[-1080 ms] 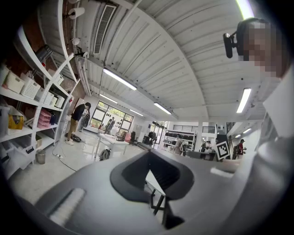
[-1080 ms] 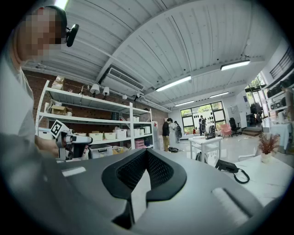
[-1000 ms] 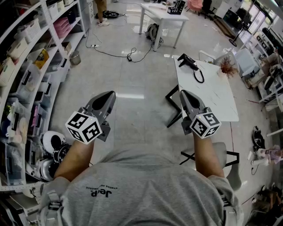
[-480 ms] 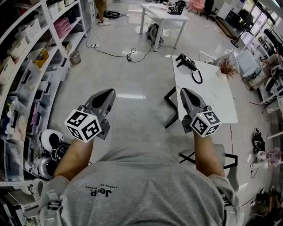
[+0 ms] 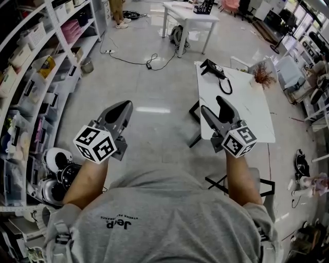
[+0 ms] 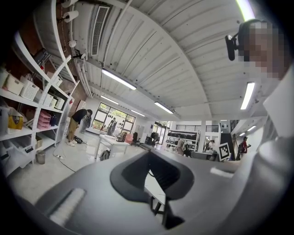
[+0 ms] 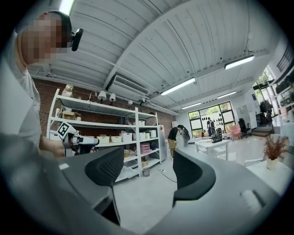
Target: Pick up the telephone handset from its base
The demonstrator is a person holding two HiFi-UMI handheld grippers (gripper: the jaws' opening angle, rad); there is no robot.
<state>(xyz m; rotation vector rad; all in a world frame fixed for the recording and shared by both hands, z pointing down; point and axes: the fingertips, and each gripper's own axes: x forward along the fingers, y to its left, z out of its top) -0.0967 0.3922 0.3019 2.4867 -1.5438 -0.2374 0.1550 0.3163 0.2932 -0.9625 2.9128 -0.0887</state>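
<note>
The black telephone [image 5: 212, 68] sits at the far end of a white table [image 5: 247, 115]. Its handset lies on the base and a coiled cord [image 5: 225, 86] trails toward me. My right gripper [image 5: 213, 106] hovers over the table's near left part, well short of the phone. Its jaws have just been opening and stand wide apart with nothing between them. In the right gripper view my right gripper [image 7: 147, 166] frames only floor and shelving. My left gripper [image 5: 125, 105] is shut and empty, held over the floor left of the table. The left gripper [image 6: 149, 155] has its tips together in its own view.
White shelving [image 5: 31, 77] with bins lines the left side, with helmets [image 5: 57, 163] on the floor beside it. A dried plant [image 5: 263, 77] stands at the table's far right. A second white table [image 5: 189, 15] and floor cables [image 5: 149, 64] lie farther off. A stool [image 5: 263, 184] is under my right arm.
The right gripper's jaws have gone from shut to wide open. Both grippers have moved forward, and the table and phone now sit closer to the right gripper.
</note>
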